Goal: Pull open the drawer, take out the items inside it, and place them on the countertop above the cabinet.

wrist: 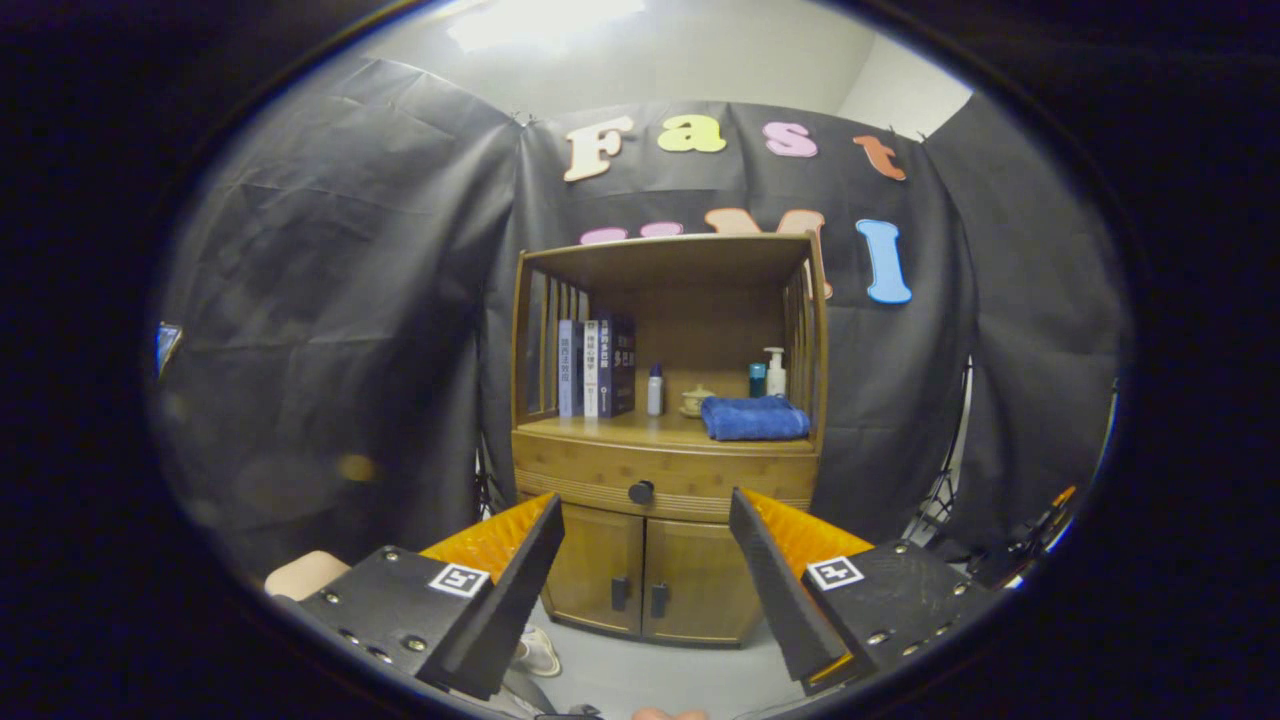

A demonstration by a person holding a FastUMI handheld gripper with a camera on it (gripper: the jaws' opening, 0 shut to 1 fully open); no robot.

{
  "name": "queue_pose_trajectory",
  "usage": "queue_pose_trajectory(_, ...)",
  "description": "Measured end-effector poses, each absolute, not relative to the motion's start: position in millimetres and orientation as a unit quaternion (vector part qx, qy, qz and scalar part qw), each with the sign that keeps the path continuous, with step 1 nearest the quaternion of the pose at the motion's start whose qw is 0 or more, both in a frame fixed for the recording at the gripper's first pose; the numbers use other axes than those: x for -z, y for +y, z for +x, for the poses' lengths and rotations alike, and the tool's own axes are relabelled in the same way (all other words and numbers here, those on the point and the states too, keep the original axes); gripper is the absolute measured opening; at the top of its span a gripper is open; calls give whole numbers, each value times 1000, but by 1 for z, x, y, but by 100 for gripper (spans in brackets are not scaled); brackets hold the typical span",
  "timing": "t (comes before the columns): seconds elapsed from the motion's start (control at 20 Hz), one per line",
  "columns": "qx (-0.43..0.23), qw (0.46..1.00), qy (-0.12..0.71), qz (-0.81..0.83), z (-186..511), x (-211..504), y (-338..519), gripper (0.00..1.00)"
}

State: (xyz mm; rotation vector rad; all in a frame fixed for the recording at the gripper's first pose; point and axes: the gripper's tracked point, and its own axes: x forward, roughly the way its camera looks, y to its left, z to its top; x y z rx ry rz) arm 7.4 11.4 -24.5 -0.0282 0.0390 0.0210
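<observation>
So the room was basically a booth draped in wrinkly black cloth (330,300) on all sides, with a pale ceiling and a bright light panel (545,18) overhead. Starting on the left, there was just that cloth wall, and down low near the left finger a beige rounded thing (300,572) I couldn't make out. The gripper (645,520) was held well back from the furniture with its fingers spread wide, nothing between them except open air and the view of the cabinet beyond. Moving to the middle, the brown wooden cabinet with slatted sides (665,440) stood against the back wall on a pale grey floor (650,670). Its drawer with the round black knob (641,491) was fully closed, sitting right between and beyond the fingertips, so whatever was inside wasn't visible. Below it were two wooden doors with small dark handles (640,595), also closed. On the wooden countertop (600,428) above the drawer, left to right: a row of upright books (595,366) against the left slats, a small white bottle with a blue cap (655,389), a little greenish ceramic cup (695,401), a folded blue towel (755,417), and behind it a teal bottle (757,379) next to a white pump dispenser (775,371). Far right was more black cloth, plus some dark stand legs (940,500) near the floor.
</observation>
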Motion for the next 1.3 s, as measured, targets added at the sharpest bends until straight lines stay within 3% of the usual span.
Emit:
queue_pose_trajectory(0.55,-8,999,14,-31,115,41,27,100)
queue_pose_trajectory(0.85,5,995,88,-55,215,111,32,99)
queue_pose_trajectory(1.05,17,990,120,-73,269,141,36,85)
queue_pose_trajectory(1.2,25,988,127,-86,303,153,38,64)
queue_pose_trajectory(1.3,33,984,150,-86,316,170,37,64)
